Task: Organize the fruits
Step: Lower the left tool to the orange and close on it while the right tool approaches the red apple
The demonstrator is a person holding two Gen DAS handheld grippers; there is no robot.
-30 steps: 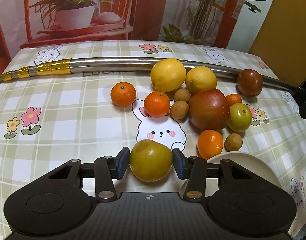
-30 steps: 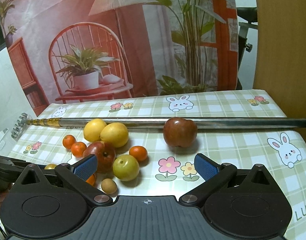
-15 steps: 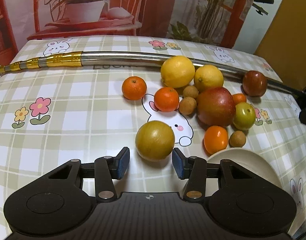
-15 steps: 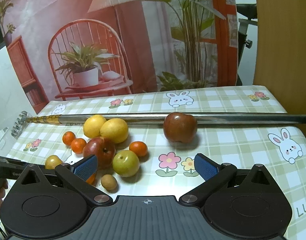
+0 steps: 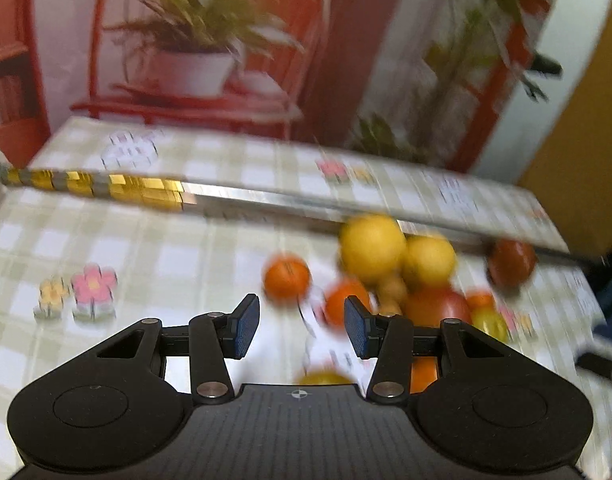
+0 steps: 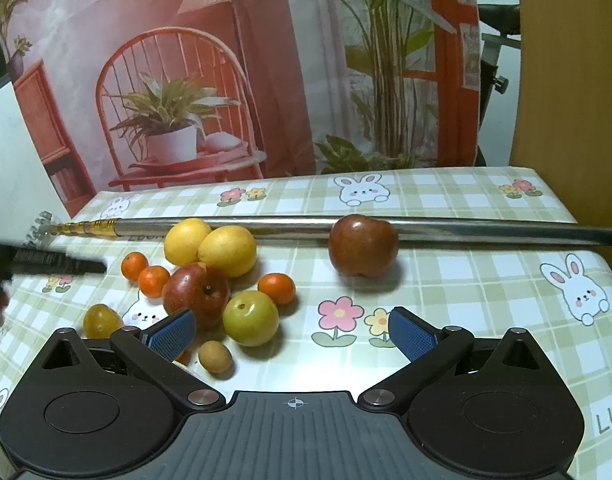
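The left wrist view is motion-blurred. My left gripper (image 5: 302,330) is open with nothing between its pads. A yellow-green fruit (image 5: 323,378) peeks out just under its body and lies alone on the cloth (image 6: 102,320) in the right wrist view. Beyond it is the fruit pile: two lemons (image 6: 186,240) (image 6: 228,250), a red apple (image 6: 196,294), a green plum (image 6: 250,318), tangerines (image 6: 276,288) (image 6: 134,266) and a small brown longan (image 6: 214,356). A dark red apple (image 6: 363,246) sits apart against the pole. My right gripper (image 6: 292,330) hangs open and empty near the plum.
A long metal pole (image 6: 465,228) with a gold end (image 5: 106,188) lies across the checked tablecloth (image 6: 465,288) behind the fruit. The left gripper's black tip (image 6: 62,266) shows at the left edge of the right wrist view. A printed backdrop stands behind the table.
My left gripper, shut on the yellow-green fruit a second ago, opened, left it on the cloth and is now lifting away fast. The right gripper has hardly moved.
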